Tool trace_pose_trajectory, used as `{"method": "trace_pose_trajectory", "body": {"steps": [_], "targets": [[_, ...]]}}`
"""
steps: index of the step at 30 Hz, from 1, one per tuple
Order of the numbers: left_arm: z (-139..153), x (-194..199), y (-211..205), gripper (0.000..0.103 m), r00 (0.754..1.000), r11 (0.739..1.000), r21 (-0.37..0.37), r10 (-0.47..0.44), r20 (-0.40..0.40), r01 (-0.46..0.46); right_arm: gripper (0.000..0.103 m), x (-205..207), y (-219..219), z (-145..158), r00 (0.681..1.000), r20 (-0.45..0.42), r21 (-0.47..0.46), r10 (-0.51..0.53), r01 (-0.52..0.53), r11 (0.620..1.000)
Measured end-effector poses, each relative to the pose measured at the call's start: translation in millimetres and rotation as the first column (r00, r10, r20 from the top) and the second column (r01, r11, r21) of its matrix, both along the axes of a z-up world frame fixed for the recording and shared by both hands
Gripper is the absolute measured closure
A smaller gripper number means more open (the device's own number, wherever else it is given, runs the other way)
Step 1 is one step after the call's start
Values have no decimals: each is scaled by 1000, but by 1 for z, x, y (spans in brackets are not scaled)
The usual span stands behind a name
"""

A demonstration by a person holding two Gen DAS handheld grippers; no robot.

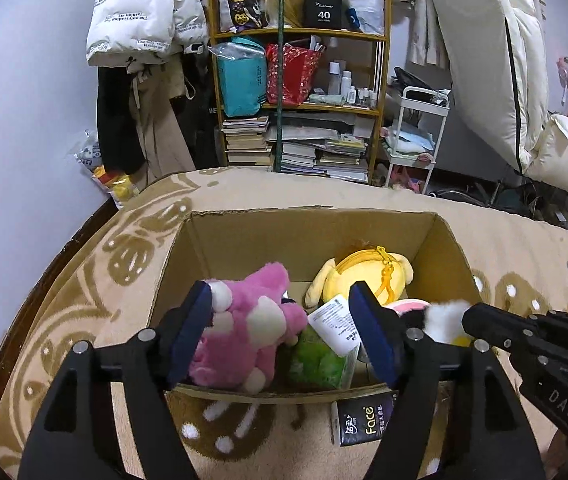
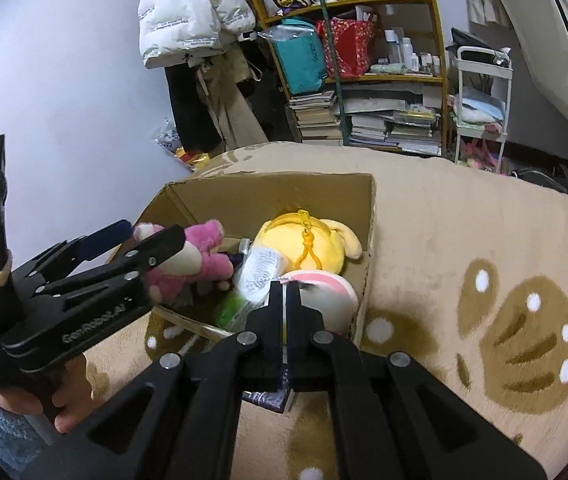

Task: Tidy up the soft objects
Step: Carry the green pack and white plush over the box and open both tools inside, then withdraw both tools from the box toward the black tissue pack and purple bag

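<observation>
- A cardboard box [image 1: 244, 232] is shown standing open on a beige patterned rug [image 1: 124, 256].
- The left gripper [image 1: 284, 332] is seen over the near edge of the box, its blue-padded jaws spread apart. A pink plush toy [image 1: 244, 332] lies between the jaws; the left pad is close against the toy, while the right pad stands clear of it, so no grip is shown.
- Beside the pink toy, a green packet [image 1: 316, 360] with a white printed label is seen inside the box.
- A yellow plush toy [image 1: 364, 276] with a yellow clip chain is placed at the far right of the box interior.
- The right gripper [image 2: 285, 300] is shown with its jaws pressed together on the edge of a white and pink plush [image 2: 328, 296], which rests at the near right corner of the box.
- A dark tissue pack [image 1: 364, 420] marked "Face" lies on the rug just outside the near wall of the box.
- A hand [image 2: 40, 396] is seen around the handle of the left gripper in the right wrist view.
</observation>
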State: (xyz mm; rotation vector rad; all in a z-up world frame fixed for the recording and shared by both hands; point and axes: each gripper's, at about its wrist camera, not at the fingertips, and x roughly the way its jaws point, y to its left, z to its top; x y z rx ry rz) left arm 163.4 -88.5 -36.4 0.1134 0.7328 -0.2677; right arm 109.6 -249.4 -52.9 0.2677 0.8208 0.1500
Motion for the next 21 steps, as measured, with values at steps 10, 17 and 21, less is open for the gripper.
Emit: {"method": "trace_pose_trajectory", "body": {"steps": [10,17,21], "targets": [[12,-20,7,16,1000,1000,19,9,23,-9,97,-11,-8,4,999,39,3,-33,33,999],[30,-39,18,5,998,999,9,33,62,-33,69,-30,-13,21,993,94,-22,-66,69,997],[37,-47,28,5,998,999,-20,46,51,-45,52,-42,-16,27,990,103,-42,-96,101,994]]}}
